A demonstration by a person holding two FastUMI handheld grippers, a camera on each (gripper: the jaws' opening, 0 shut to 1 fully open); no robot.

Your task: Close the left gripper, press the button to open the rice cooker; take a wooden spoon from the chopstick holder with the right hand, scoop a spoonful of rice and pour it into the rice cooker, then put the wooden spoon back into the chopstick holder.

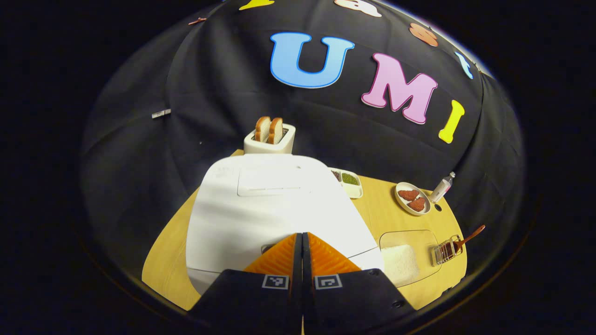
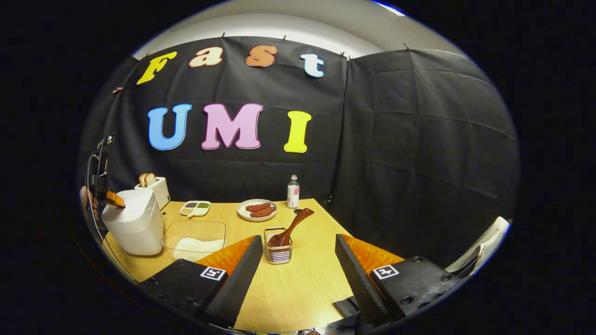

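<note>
My left gripper [image 1: 302, 242] is clenched, fingers pressed together with nothing between them, tips hanging right over the front edge of the rice cooker [image 1: 260, 209], lid still down. The button looks to sit just under and ahead of the tips, partly hidden by them, so I can't tell whether I'm touching it; my guess is the press is a short push straight down and forward. From the right gripper view the same cooker [image 2: 135, 225] sits far left on the table [image 2: 298, 284], with the left gripper at its top front. Moving right: the clear tray of rice [image 2: 195, 239] lies just beside the cooker, then the chopstick holder [image 2: 278, 251] stands near the middle, directly ahead of my right gripper [image 2: 298, 260], which is released, jaws wide and empty. The wooden spoon [image 2: 293, 225] stands bowl down in the holder, handle leaning up and to the right, away from me. So the right hand is clearly nearer the spoon; likely I go forward and take the handle across its tilted axis.
</note>
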